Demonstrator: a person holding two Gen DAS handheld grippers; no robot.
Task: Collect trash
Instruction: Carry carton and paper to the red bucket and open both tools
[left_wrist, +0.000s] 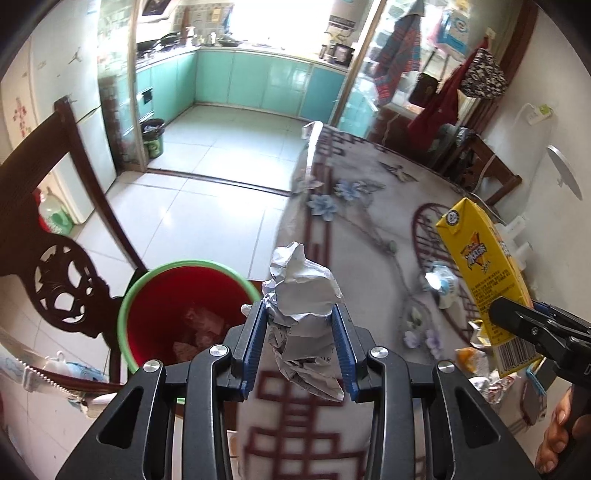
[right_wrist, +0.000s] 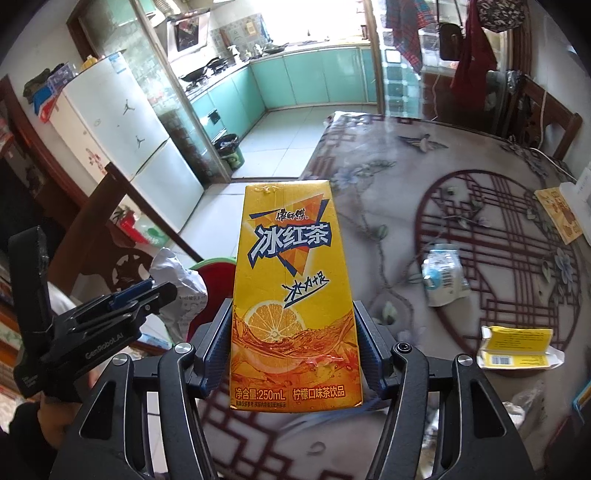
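My left gripper (left_wrist: 300, 325) is shut on a crumpled white paper ball (left_wrist: 301, 291), held above the table edge just right of the red bin with a green rim (left_wrist: 159, 295). The bin holds some scraps. My right gripper (right_wrist: 293, 332) is shut on an upright yellow iced tea carton (right_wrist: 291, 295), over the table. The carton also shows in the left wrist view (left_wrist: 484, 273), and the paper ball shows in the right wrist view (right_wrist: 181, 284). On the patterned table lie a squashed white-blue carton (right_wrist: 443, 277) and a flattened yellow box (right_wrist: 517, 347).
A dark carved wooden chair (left_wrist: 62, 280) stands left of the bin. The table (right_wrist: 388, 184) has a floral cloth with red lattice patterns. More wrappers (left_wrist: 491, 384) lie at the table's near right. A fridge (right_wrist: 122, 122) and the kitchen doorway are behind.
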